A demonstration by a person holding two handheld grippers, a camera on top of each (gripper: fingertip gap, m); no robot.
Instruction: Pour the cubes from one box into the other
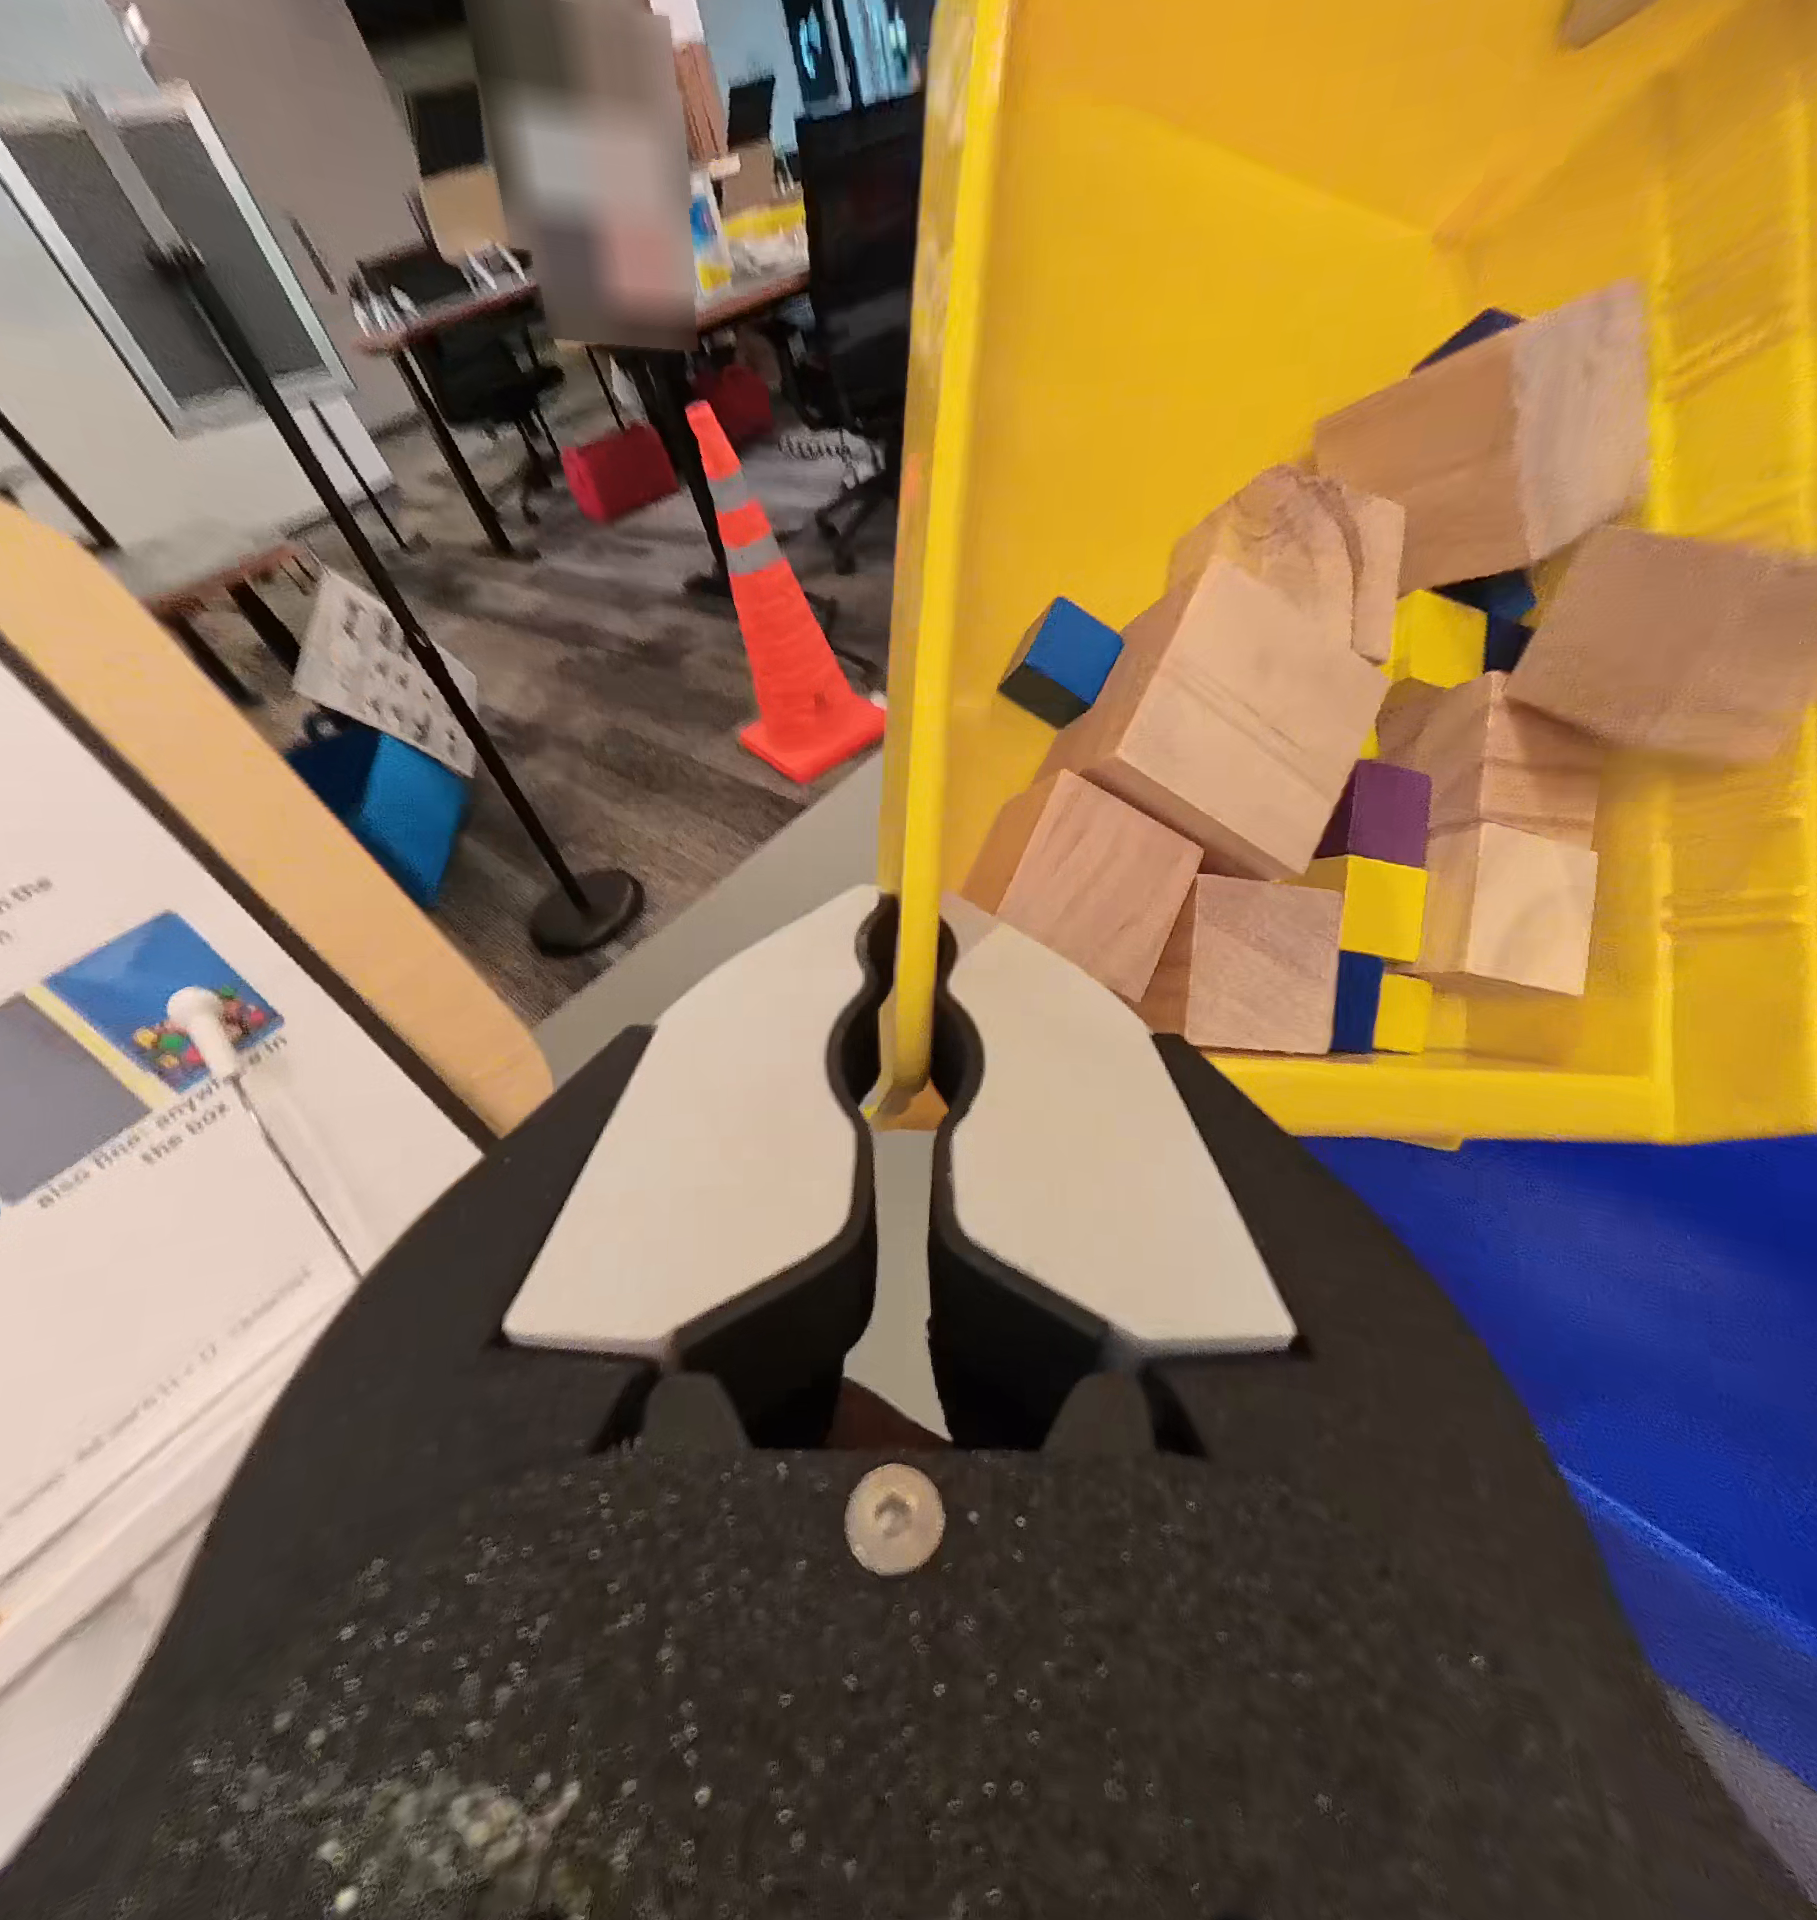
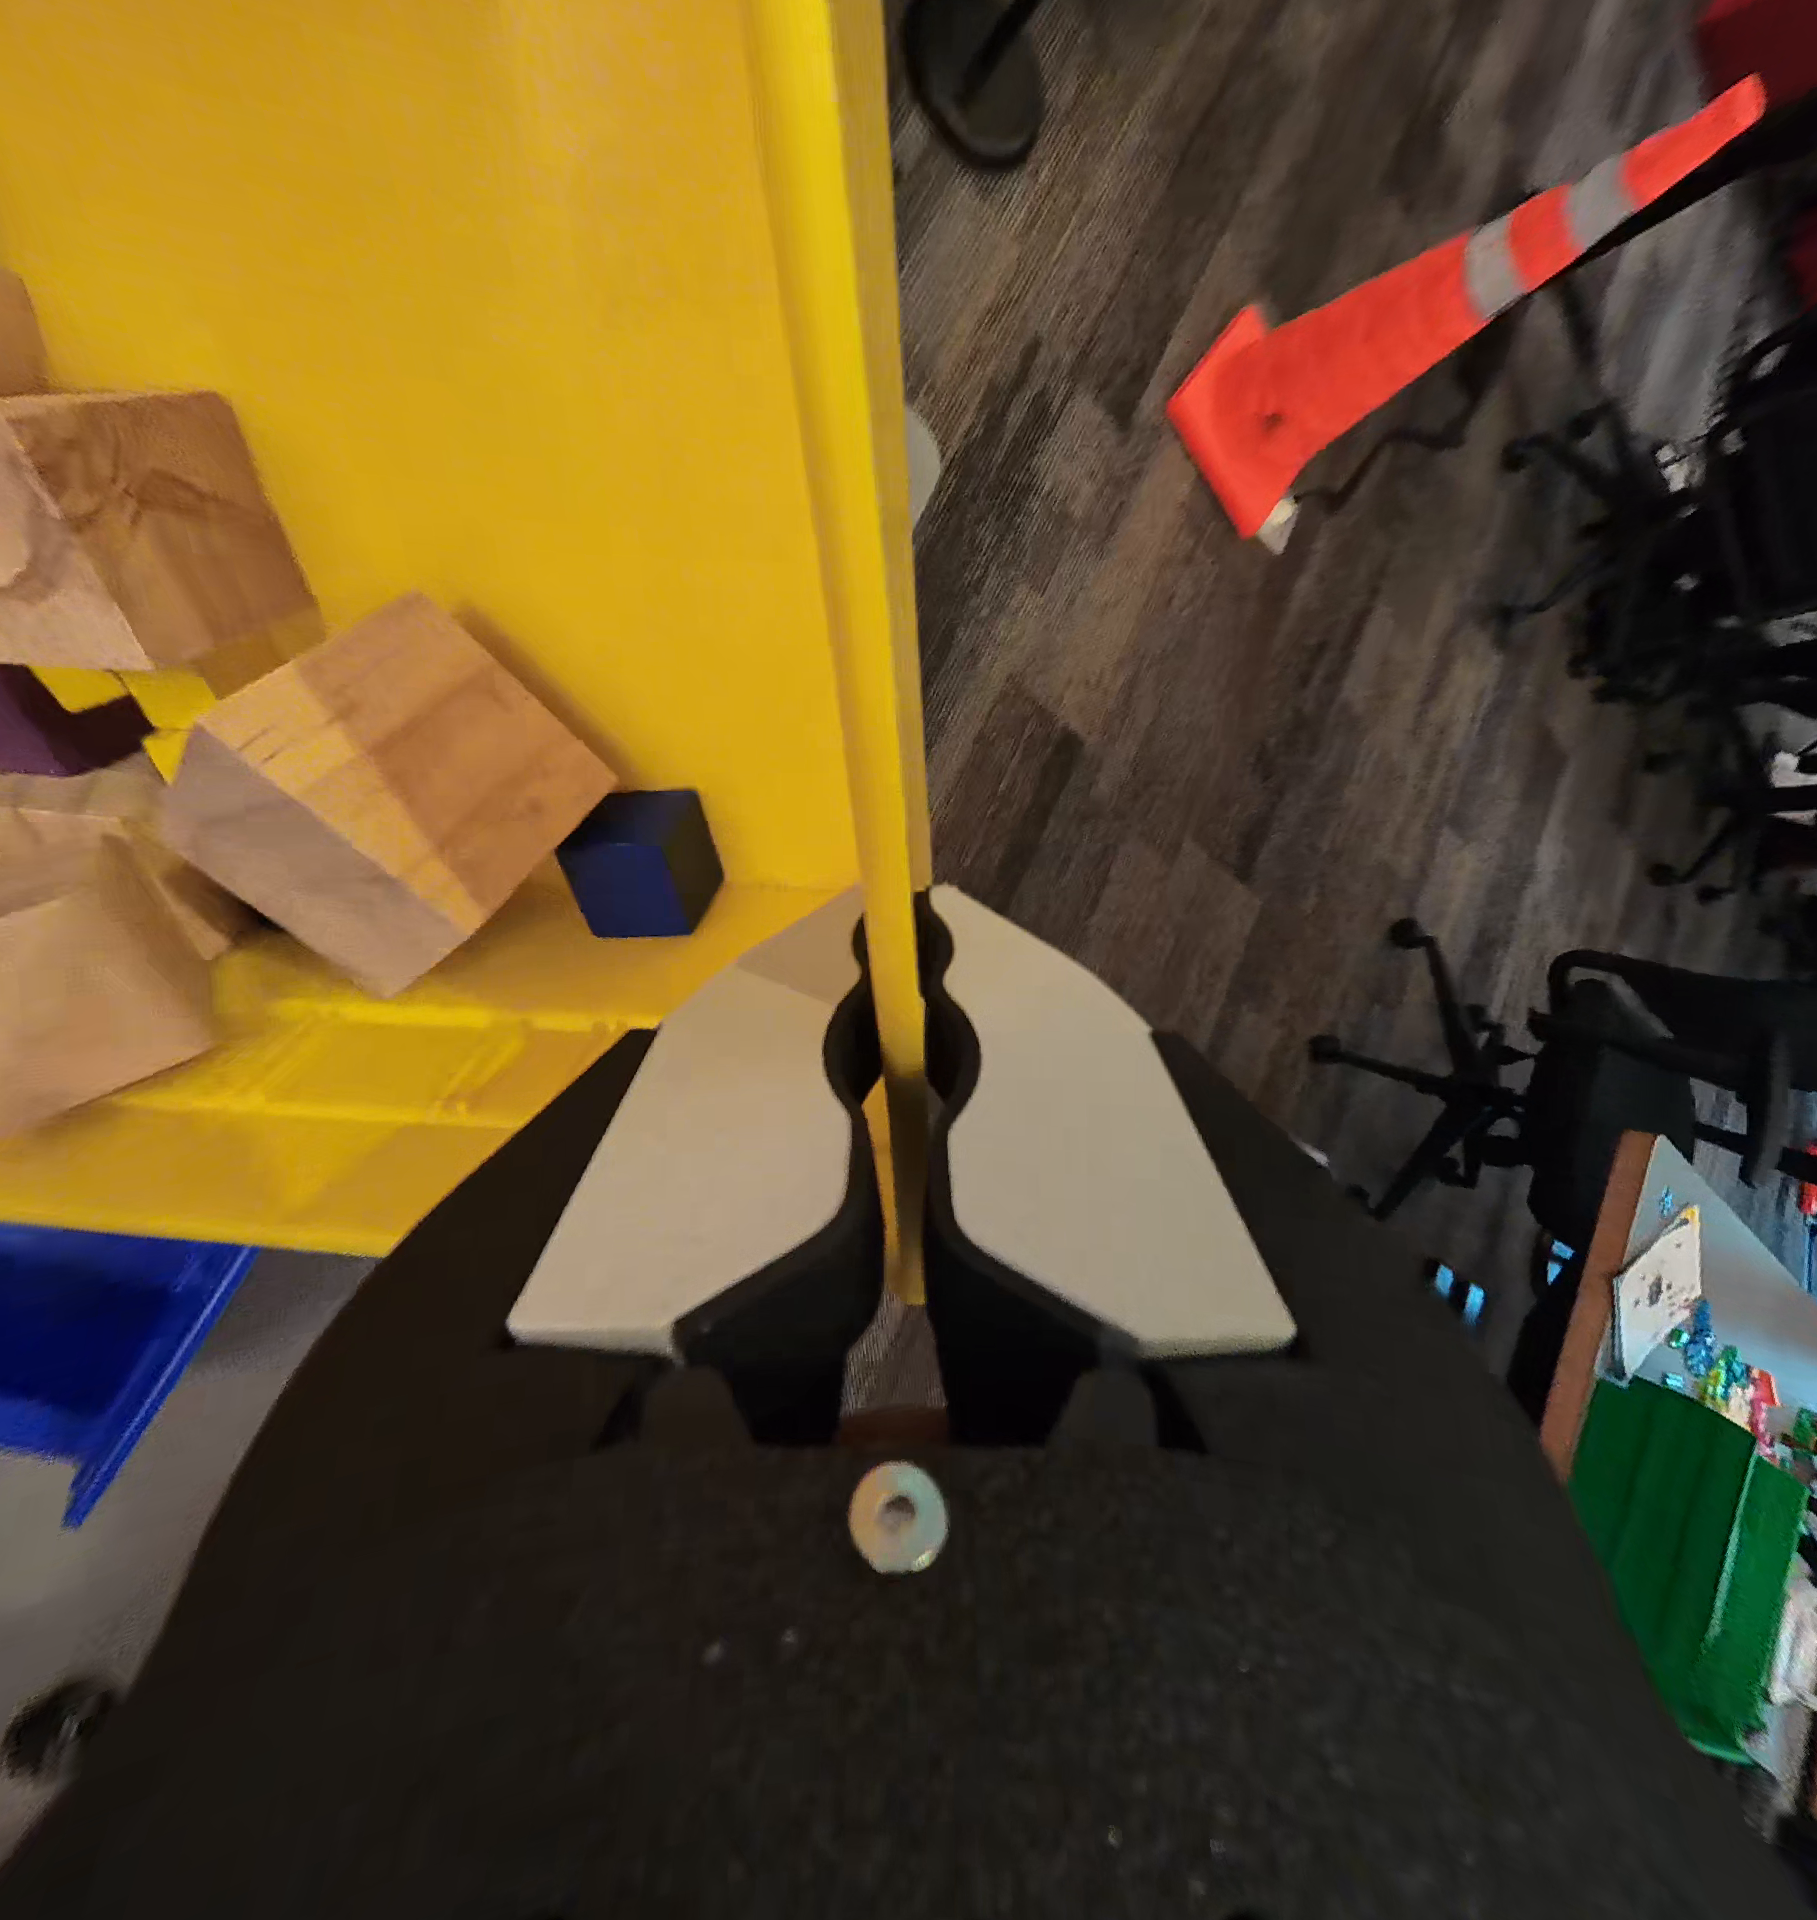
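Observation:
A yellow box (image 1: 1195, 312) is tipped steeply, with its lower rim over a blue box (image 1: 1610, 1351). Several wooden cubes (image 1: 1236, 707) and small blue, yellow and purple cubes (image 1: 1387, 810) are piled against the yellow box's low wall; some are blurred. My left gripper (image 1: 909, 935) is shut on the yellow box's left side wall. In the right wrist view my right gripper (image 2: 899, 914) is shut on the yellow box's (image 2: 416, 312) right side wall. Wooden cubes (image 2: 384, 790) and a small blue cube (image 2: 639, 862) lie inside. The blue box (image 2: 73, 1340) shows below.
A white instruction sheet on a wooden board (image 1: 104, 1091) stands at the left. An orange traffic cone (image 1: 779, 623) stands on the floor beyond the table, also in the right wrist view (image 2: 1455, 301). Black stanchion posts (image 1: 582, 904), office chairs (image 2: 1714, 582) and a green-draped table (image 2: 1693, 1507) are around.

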